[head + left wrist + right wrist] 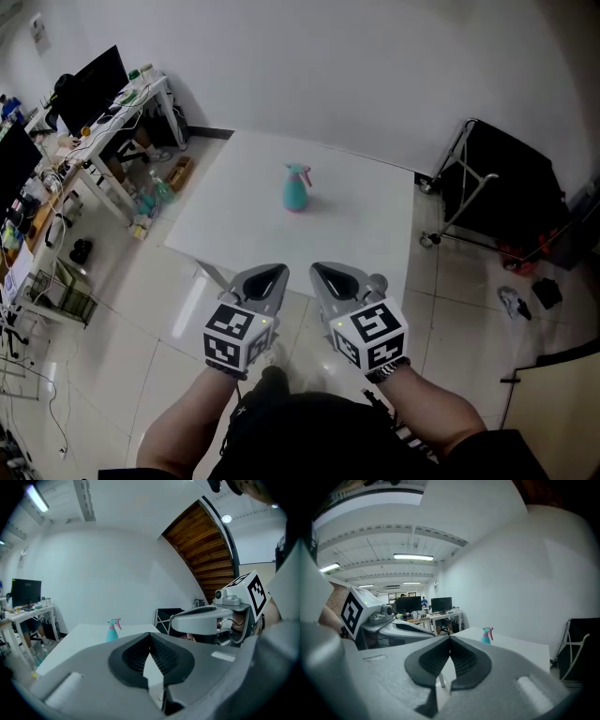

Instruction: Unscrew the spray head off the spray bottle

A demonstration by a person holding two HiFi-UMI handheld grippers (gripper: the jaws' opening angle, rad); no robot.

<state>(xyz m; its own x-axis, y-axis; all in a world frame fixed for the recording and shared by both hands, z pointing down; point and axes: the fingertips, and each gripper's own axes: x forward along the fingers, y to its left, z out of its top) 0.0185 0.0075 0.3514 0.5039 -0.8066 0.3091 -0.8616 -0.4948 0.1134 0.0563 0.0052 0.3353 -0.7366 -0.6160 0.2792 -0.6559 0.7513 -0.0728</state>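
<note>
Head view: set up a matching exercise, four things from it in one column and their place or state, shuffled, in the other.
1 spray bottle
2 left claw
3 monitor
4 black rack

A on the desk at far left
B shut, nothing in it
C upright on the white table
D on the floor, right of the table

Pairs: 1-C, 2-B, 3-A, 4-D

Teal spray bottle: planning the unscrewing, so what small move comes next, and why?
Probably bring the left gripper forward to the teal plastic spray bottle, opening its jaws: it and the right gripper are shut, empty, short of the white table where the bottle stands upright.
</note>
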